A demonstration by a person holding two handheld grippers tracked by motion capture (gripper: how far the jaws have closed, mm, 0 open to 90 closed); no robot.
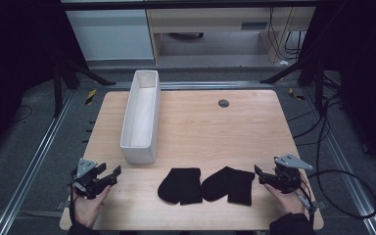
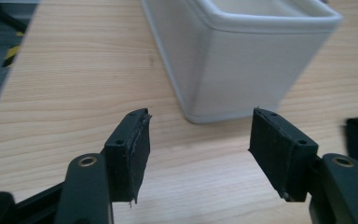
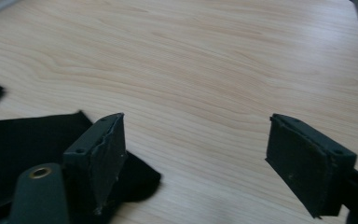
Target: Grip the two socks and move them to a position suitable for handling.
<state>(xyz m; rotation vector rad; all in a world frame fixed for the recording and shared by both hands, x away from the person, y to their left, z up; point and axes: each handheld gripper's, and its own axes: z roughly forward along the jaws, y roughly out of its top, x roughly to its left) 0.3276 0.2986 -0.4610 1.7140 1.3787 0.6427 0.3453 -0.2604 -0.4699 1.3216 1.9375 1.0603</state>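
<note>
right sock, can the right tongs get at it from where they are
Probably yes. The right tongs stand open just beside the right sock, with bare table between them and nothing in the way. The sock lies flat, apart from the left sock.

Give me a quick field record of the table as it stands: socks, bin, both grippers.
left sock: black sock, flat near the front edge of the table, folded
right sock: second black sock, beside the first, edges about touching
bin: long white bin, upright at the left of the table, nothing seen inside
left gripper: left gripper open, nothing between its jaws, at the front left, pointing toward the bin
right gripper: right gripper open, nothing held, just right of the second black sock
</note>
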